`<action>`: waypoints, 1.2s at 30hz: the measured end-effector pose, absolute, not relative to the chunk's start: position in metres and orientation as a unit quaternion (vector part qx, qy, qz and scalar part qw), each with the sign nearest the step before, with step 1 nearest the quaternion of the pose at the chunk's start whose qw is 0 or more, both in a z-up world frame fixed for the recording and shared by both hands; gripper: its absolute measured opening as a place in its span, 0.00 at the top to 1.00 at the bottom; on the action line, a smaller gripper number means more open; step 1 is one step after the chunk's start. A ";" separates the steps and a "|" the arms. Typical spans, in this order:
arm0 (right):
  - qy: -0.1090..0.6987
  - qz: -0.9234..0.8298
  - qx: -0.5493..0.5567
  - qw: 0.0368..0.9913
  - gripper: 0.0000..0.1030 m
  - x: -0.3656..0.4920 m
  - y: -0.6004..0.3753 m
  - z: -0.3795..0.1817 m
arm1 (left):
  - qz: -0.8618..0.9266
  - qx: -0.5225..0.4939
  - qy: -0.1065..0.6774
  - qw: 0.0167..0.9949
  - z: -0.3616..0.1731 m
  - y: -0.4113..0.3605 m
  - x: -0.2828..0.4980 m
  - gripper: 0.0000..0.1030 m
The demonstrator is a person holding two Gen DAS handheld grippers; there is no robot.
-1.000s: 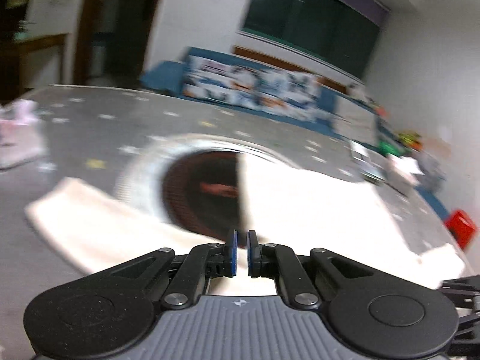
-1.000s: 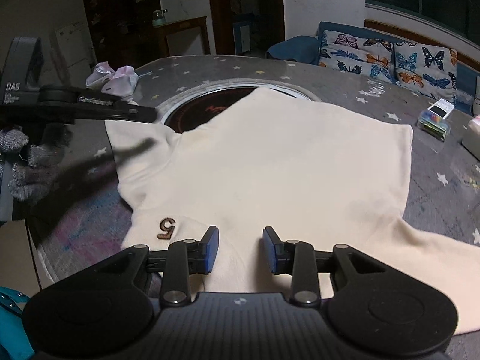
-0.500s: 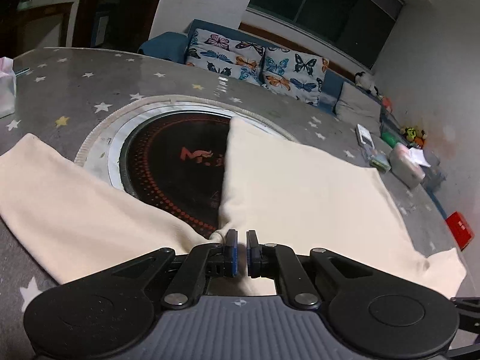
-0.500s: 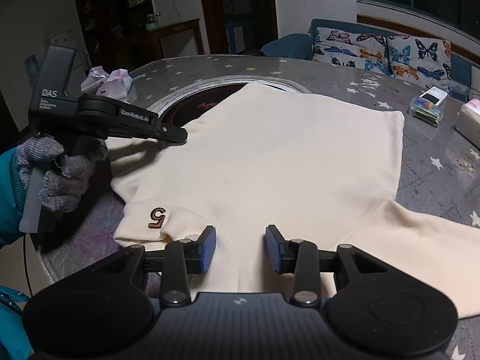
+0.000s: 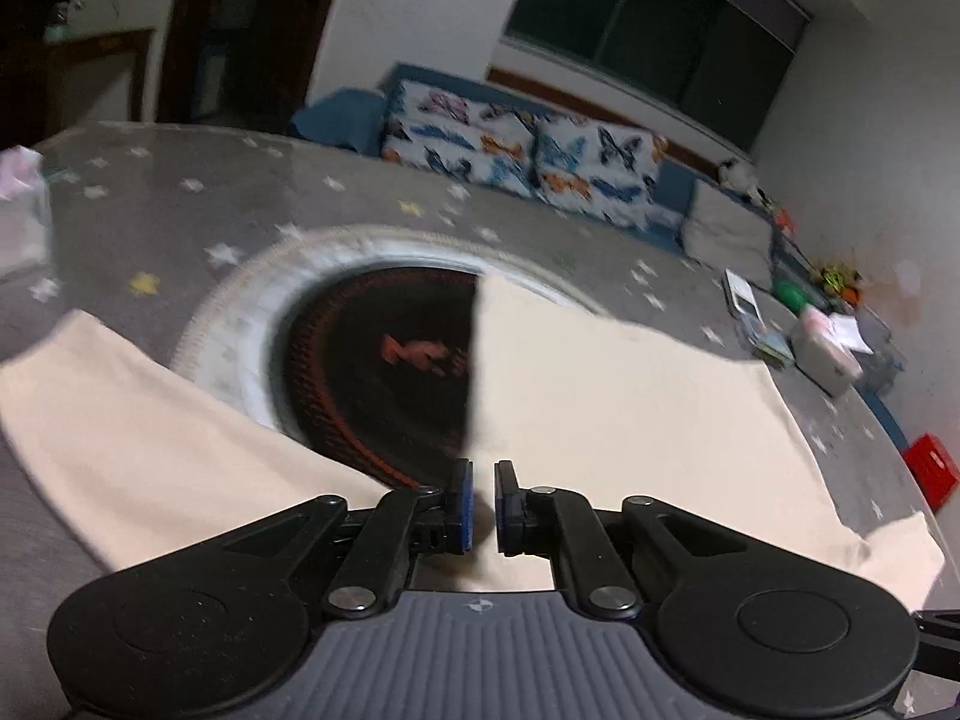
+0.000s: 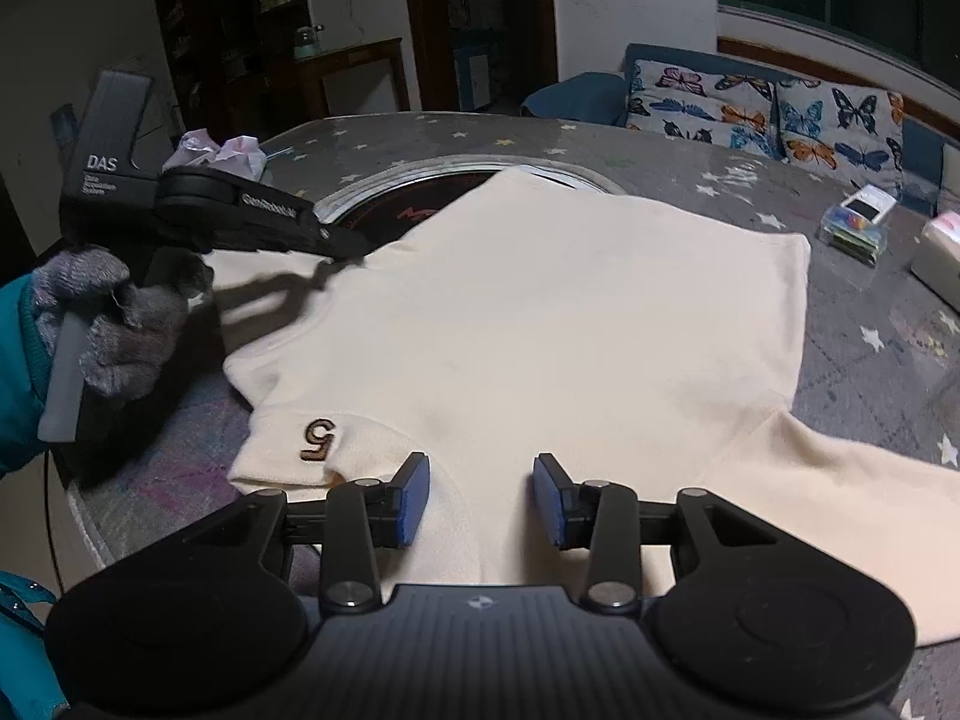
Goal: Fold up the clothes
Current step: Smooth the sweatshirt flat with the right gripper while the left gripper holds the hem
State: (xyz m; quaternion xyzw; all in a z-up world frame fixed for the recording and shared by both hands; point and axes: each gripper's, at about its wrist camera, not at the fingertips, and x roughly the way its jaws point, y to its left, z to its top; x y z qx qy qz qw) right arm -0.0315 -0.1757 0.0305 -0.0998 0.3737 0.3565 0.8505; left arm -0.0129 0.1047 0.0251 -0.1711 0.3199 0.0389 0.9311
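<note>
- A cream sweater [image 6: 540,312] is spread flat on a grey star-patterned table [image 6: 888,360], its collar near the right wrist camera and a brown "5" mark [image 6: 318,439] stitched on that collar.
- One sleeve [image 5: 150,420] is seen in the left wrist view running off to the left, across the edge of a dark round inset [image 5: 384,360] in the tabletop.
- The right gripper [image 6: 481,498] is held with its blue-padded fingers [image 6: 414,495] well apart above the fabric beside the collar; nothing is gripped between them.
- The left gripper [image 5: 483,507] is seen with only a narrow gap between its pads, at the spot where sleeve and body meet; the view is blurred, so whether cloth is pinched cannot be told.
- In the right wrist view the left gripper [image 6: 345,240] is carried by a hand in a grey knitted glove [image 6: 114,324], its tips just over the sweater's shoulder.
- Butterfly-print cushions [image 6: 762,102] are seen beyond the table.
</note>
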 end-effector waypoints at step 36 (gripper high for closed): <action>0.333 0.462 -0.192 0.799 0.64 -0.056 -0.073 0.029 | 0.272 -0.186 0.287 0.899 0.020 0.207 -0.074 0.50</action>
